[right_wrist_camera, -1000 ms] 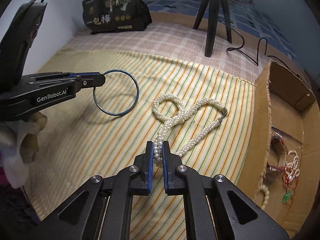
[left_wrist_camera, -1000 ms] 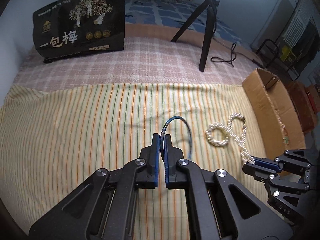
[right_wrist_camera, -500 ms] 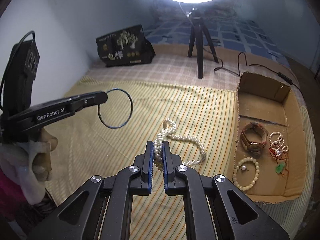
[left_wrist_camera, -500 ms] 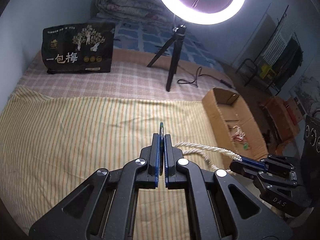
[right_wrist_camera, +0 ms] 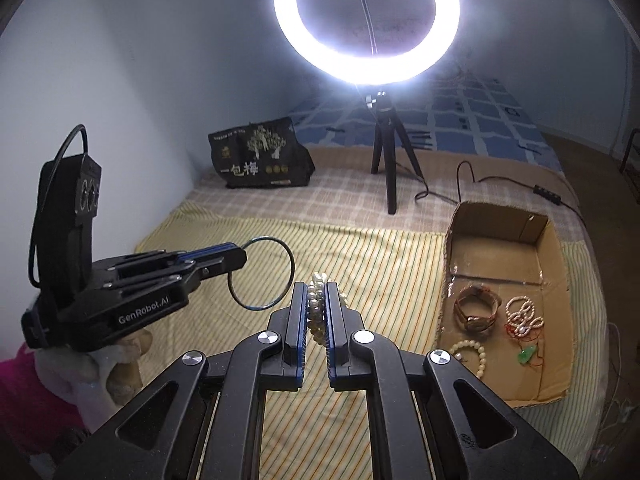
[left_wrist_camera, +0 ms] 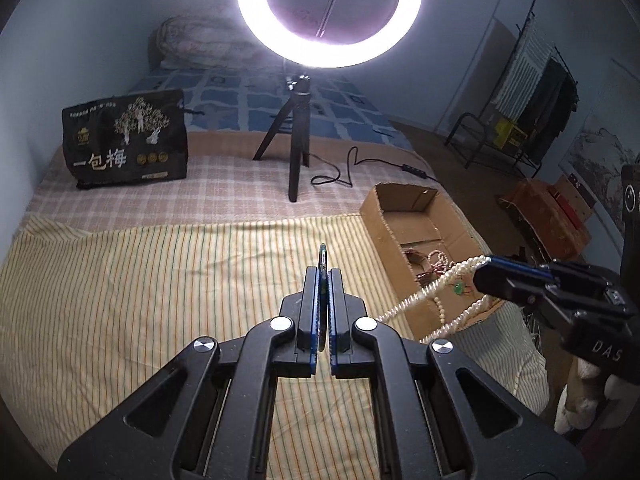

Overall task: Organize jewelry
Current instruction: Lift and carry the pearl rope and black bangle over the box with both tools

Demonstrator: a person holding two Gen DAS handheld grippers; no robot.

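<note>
My left gripper (left_wrist_camera: 322,276) is shut on a thin blue ring bangle (left_wrist_camera: 322,255), seen edge-on; in the right wrist view the bangle (right_wrist_camera: 262,273) hangs as a full hoop from the left gripper (right_wrist_camera: 236,249), above the striped cloth (right_wrist_camera: 380,256). My right gripper (right_wrist_camera: 317,292) is shut on a white pearl necklace (right_wrist_camera: 317,304); in the left wrist view the necklace (left_wrist_camera: 436,292) dangles from the right gripper (left_wrist_camera: 482,270) over the near edge of the cardboard box (left_wrist_camera: 384,196). The box (right_wrist_camera: 516,216) holds a watch (right_wrist_camera: 478,312) and bead bracelets (right_wrist_camera: 522,314).
A ring light on a black tripod (left_wrist_camera: 298,148) stands behind the striped cloth, its cable (left_wrist_camera: 352,168) trailing right. A black printed bag (left_wrist_camera: 126,140) stands at the back left. A clothes rack (left_wrist_camera: 532,92) and red boxes (left_wrist_camera: 552,212) are off the bed on the right.
Both grippers have lifted their pieces off the cloth and risen. The pearl necklace now hangs in the air near the box; the bangle stays held.
</note>
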